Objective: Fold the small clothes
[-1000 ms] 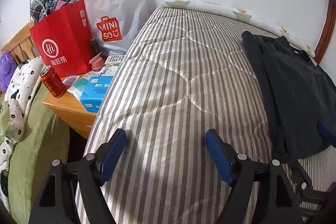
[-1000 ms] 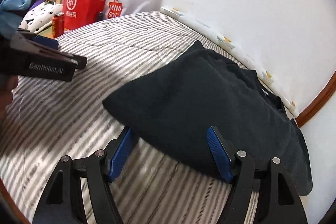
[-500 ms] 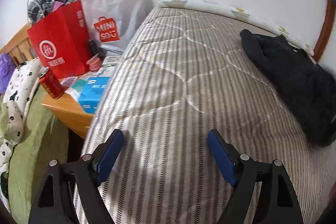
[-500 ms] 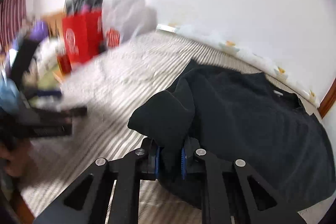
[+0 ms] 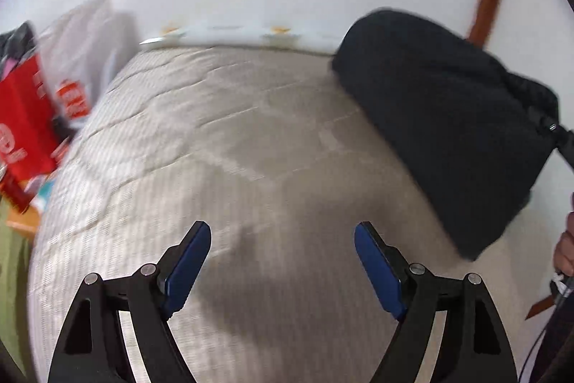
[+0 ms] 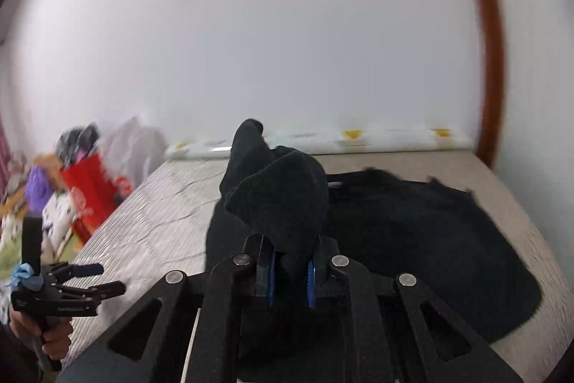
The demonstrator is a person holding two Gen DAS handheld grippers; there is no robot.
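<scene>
A black garment (image 6: 412, 232) lies on the striped mattress (image 6: 150, 225). My right gripper (image 6: 290, 279) is shut on a bunched edge of the garment and holds it lifted above the bed. In the left wrist view the garment (image 5: 448, 131) hangs raised at the right. My left gripper (image 5: 283, 261) is open and empty above the bare mattress (image 5: 215, 139). It also shows in the right wrist view (image 6: 97, 279), at the lower left, apart from the garment.
A red paper bag (image 5: 21, 117) and a white plastic bag (image 5: 86, 49) stand beside the bed at the left. A white wall (image 6: 287, 42) and a patterned strip (image 6: 376, 137) run along the far edge. A wooden frame (image 6: 491, 42) stands at the right.
My right gripper has closed on the garment's edge and lifted it up and back. My left gripper has stayed open and swung rightward over the mattress.
</scene>
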